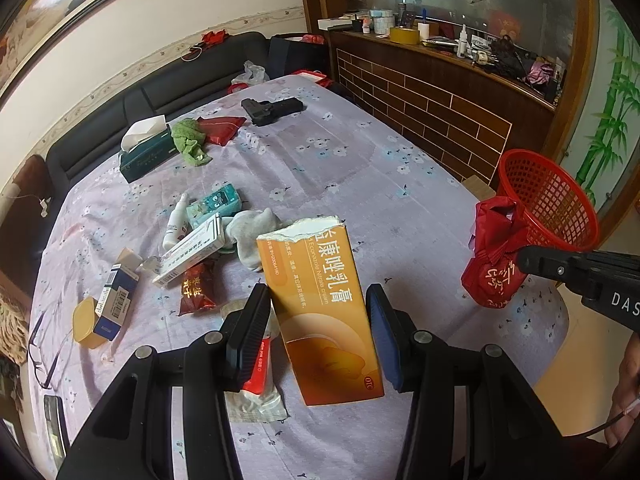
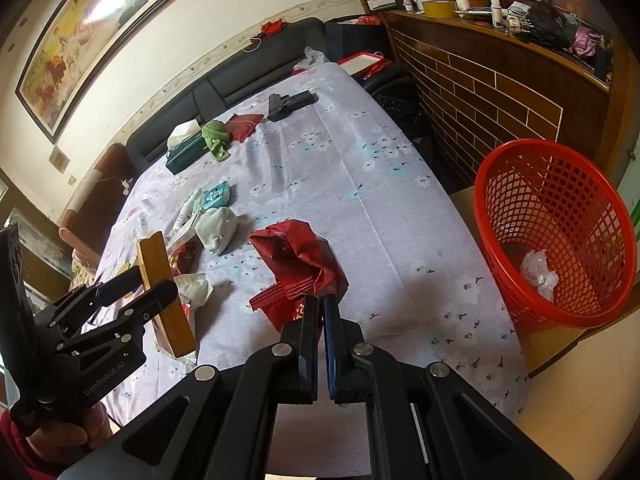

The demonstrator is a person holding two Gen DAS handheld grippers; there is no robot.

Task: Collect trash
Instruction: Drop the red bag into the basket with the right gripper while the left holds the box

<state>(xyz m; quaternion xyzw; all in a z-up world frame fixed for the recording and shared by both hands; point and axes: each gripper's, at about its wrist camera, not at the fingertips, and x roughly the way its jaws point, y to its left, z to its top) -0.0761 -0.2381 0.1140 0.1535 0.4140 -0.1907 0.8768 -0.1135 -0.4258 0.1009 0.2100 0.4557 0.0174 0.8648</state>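
Observation:
My left gripper (image 1: 318,300) is shut on a torn orange medicine box (image 1: 320,304) and holds it above the table; the box also shows in the right wrist view (image 2: 164,292). My right gripper (image 2: 320,304) is shut on a crumpled red wrapper (image 2: 300,264), seen from the left wrist view (image 1: 496,256) near the table's right edge. A red mesh basket (image 2: 560,232) stands beside the table on the right, with a crumpled white wad (image 2: 538,272) inside. It also shows in the left wrist view (image 1: 548,196).
On the purple floral tablecloth (image 1: 340,160) lie a grey sock (image 1: 252,232), small boxes (image 1: 192,252), a red snack packet (image 1: 196,292), a white bottle (image 1: 176,220), a tissue box (image 1: 146,152), a green cloth (image 1: 190,140), a black gun-shaped object (image 1: 272,110) and glasses (image 1: 44,348). A wooden counter (image 1: 440,120) stands behind.

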